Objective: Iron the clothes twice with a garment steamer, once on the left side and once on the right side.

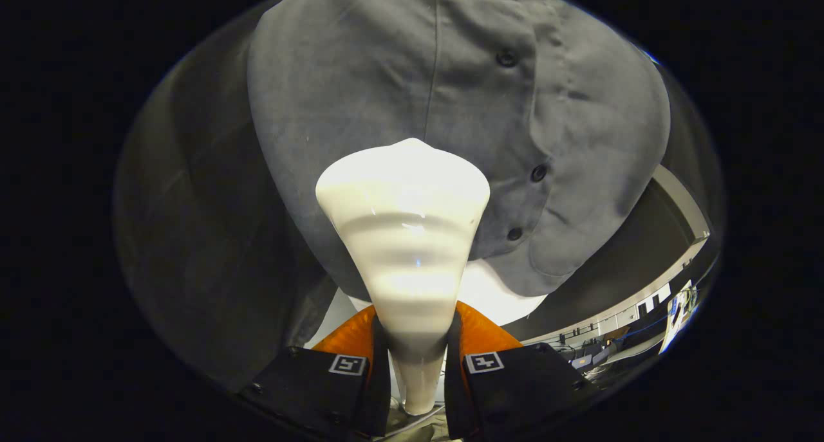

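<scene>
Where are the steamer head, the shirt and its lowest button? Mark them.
steamer head (pixel 404 191): gripper view, wide upper face.
shirt (pixel 335 94): gripper view, plain panel beside the placket.
lowest button (pixel 514 233): gripper view, button centre.

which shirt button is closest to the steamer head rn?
The lowest dark button on the grey shirt, just beside the steamer head; the others sit farther up the placket.
</scene>
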### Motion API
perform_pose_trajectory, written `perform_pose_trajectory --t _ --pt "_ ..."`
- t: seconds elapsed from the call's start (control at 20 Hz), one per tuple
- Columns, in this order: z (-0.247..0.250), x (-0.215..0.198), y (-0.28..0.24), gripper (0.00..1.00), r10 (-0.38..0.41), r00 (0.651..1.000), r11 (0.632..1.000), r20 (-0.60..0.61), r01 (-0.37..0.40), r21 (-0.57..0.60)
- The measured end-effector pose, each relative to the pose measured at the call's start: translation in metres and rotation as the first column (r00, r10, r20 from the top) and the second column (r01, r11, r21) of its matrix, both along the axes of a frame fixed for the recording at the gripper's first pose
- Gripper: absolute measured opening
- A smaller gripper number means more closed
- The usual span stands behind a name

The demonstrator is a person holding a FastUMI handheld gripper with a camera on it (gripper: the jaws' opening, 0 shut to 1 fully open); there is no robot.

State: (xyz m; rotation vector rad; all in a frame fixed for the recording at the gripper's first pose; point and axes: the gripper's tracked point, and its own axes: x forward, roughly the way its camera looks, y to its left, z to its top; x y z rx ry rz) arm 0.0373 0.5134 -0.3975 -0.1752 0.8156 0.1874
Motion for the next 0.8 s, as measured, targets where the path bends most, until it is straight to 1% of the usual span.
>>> perform_pose_trajectory --t 0.2,0.4,0.6,0.8 --pt "0.070 0.004 0.001 0.42 -0.004 0.996 1.000 0.092 0.002 0.023" --pt "0.140 0.003 -0.002 0.42 -0.011 0.977 0.999 0.213 0.003 0.039" --pt "0.202 0.003 -0.013 0.42 -0.010 0.944 0.998 0.329 -0.009 0.057" --pt "0.261 -0.010 -0.017 0.42 -0.009 0.899 0.997 0.438 -0.027 0.074"
